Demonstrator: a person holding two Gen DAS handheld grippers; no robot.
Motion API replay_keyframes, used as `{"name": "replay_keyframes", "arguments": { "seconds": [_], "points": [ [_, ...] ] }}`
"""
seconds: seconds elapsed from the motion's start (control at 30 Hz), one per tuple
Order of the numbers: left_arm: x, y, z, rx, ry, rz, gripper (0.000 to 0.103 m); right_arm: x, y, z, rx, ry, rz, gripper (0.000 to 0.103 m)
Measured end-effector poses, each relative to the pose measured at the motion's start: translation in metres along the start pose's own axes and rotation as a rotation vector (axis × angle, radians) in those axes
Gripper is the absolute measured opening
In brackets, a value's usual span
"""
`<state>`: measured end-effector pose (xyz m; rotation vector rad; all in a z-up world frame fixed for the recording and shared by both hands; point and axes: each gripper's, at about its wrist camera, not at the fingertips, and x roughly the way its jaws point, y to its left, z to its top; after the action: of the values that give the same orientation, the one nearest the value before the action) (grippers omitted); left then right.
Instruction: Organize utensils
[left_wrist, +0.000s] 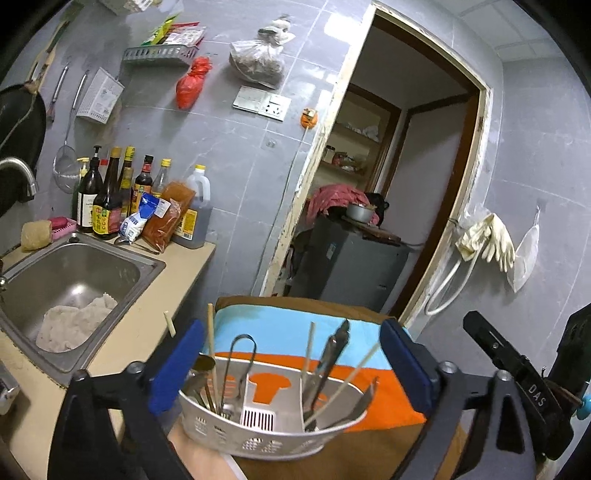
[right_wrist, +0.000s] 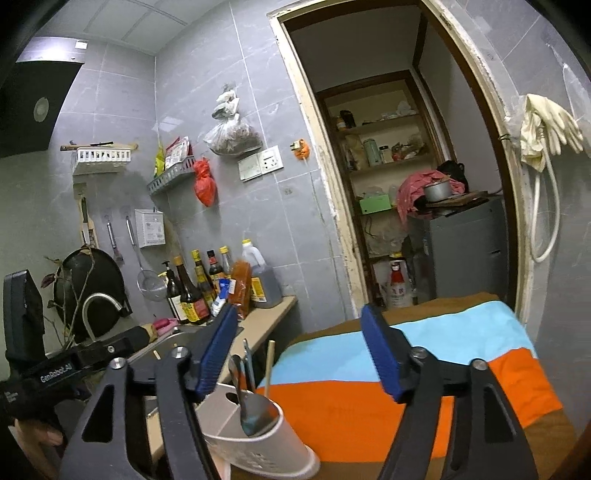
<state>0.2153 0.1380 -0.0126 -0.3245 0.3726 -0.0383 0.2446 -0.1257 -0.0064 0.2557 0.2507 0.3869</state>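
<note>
On the striped cloth, landmark: white perforated plastic utensil caddy (left_wrist: 258, 439) stands upright on the orange, light-blue and brown cloth (left_wrist: 280, 332), near the cloth edge that faces the beige counter (left_wrist: 147, 317).
Caddy contents, counter side: metal tongs with a looped top (left_wrist: 242, 365), a pale wooden chopstick (left_wrist: 211, 343) and several spoon handles stand together in the compartment nearest the counter.
Caddy contents, far side: dark metal scissors or pliers-type tool (left_wrist: 332, 354) and thin bamboo skewers (left_wrist: 354, 373) lean in the other compartment; exact tool type cannot be told.
Loose item: one short pale stick (left_wrist: 170, 324) lies on the counter, apart from the caddy.
Left gripper (left_wrist: 291, 369): released, blue-padded fingers (left_wrist: 177, 369) spread wide either side of the caddy, touching none of the utensils as far as visible.
Right gripper (right_wrist: 299, 354): released, jaws wide apart, nothing between them; it hovers over the cloth just beside the caddy (right_wrist: 258, 446), its nearer blue pad (right_wrist: 218, 350) above the caddy rim.
Beyond the caddy, counter side: stainless steel sink (left_wrist: 110, 258) holding a white rag (left_wrist: 74, 325).
Behind the sink: row of dark sauce bottles (left_wrist: 110, 195) against the grey tiled wall (left_wrist: 229, 147).
Beyond the cloth: open doorway (left_wrist: 388, 184) to a storage room.
</note>
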Motion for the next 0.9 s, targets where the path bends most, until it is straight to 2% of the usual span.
{"name": "replay_keyframes", "arguments": {
  "seconds": [0.17,0.43,0.9],
  "points": [
    [-0.017,-0.020,0.001,0.037,0.011,0.031,0.102,-0.024,-0.009,0.008,-0.012,0.017,-0.027,0.080],
    [-0.058,-0.052,-0.004,0.101,-0.015,0.061,0.103,-0.077,-0.019,0.021,-0.040,0.028,-0.079,0.098],
    [-0.131,-0.083,-0.050,0.152,0.023,0.100,0.103,-0.175,-0.026,0.013,-0.057,0.081,-0.128,0.101]
  ]
}}
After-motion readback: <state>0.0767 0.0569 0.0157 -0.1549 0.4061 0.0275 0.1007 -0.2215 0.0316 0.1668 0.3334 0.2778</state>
